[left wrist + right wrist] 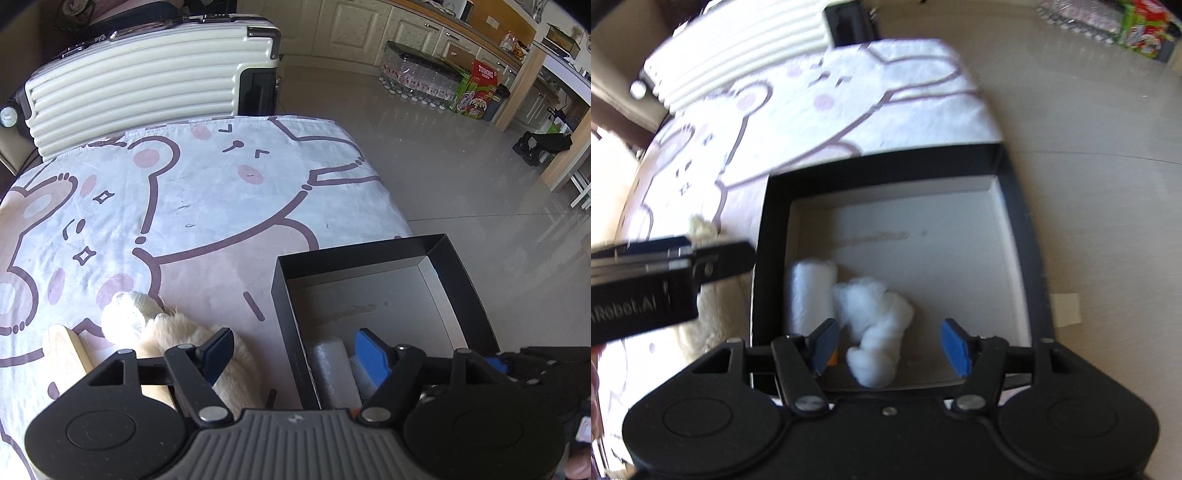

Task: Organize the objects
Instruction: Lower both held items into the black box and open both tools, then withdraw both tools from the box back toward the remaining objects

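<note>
Looking through my left wrist camera, my left jaws (293,354) stand spread wide and pinch nothing. One pad sits low and left of centre above the cream plush toy (173,332); the other, blue, sits to the right over the near end of the black box (458,273). That box fills the lower right of the frame, at the near right corner of the cartoon-print tabletop (207,192). A pale wooden block (64,349) lies at the lower left, just beside the plush. A wrapped white roll (330,365) lies in the box's near left corner. My worry here: these jaws straddle the box's left wall, so closing or dropping could catch the wall and shove the box, which sits near the tabletop's edge with the floor beyond.

From my right wrist camera, which is blurred, my right jaws (890,345) are also spread and empty, low in the frame over the box's near end. A white cotton wad (877,325) lies between the pads on the box floor, with the roll touching or just beside it to the left; I cannot tell which. The left gripper crosses the left of the frame above the plush. Risks I judge: the wad is soft and could cling to a pad and lift out; the two grippers are near enough to collide; the loose plush fur may slip from a shallow pinch.
</note>
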Motion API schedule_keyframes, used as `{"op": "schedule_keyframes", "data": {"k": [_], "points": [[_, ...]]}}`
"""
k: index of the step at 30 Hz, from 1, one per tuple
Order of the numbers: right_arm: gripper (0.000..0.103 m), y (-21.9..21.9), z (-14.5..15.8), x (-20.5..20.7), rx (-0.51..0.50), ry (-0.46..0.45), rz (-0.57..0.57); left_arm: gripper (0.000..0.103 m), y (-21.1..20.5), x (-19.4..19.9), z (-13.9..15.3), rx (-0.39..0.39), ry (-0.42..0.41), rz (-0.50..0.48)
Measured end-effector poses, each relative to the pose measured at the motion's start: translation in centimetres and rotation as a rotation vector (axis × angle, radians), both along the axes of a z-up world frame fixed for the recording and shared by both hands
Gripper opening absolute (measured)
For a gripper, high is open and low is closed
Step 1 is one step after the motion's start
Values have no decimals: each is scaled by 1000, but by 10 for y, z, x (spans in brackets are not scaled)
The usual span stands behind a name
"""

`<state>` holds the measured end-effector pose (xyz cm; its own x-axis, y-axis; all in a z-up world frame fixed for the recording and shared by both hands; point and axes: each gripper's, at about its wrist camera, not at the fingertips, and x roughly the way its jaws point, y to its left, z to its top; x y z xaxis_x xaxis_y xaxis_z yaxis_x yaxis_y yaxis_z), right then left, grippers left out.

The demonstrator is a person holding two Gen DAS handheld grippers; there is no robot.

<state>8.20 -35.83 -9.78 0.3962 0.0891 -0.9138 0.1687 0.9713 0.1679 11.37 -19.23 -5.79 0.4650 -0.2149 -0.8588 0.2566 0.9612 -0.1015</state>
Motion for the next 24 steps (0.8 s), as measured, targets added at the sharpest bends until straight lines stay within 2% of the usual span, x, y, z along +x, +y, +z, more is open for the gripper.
{"op": "schedule_keyframes", "data": {"k": [12, 24], "points": [[67, -21, 31, -27, -43, -101, -112, 82, 2, -13, 7, 56, -9, -4], [72, -25, 53, -52, -99, -159, -151, 89, 11, -28, 19, 86, -29, 19]]}}
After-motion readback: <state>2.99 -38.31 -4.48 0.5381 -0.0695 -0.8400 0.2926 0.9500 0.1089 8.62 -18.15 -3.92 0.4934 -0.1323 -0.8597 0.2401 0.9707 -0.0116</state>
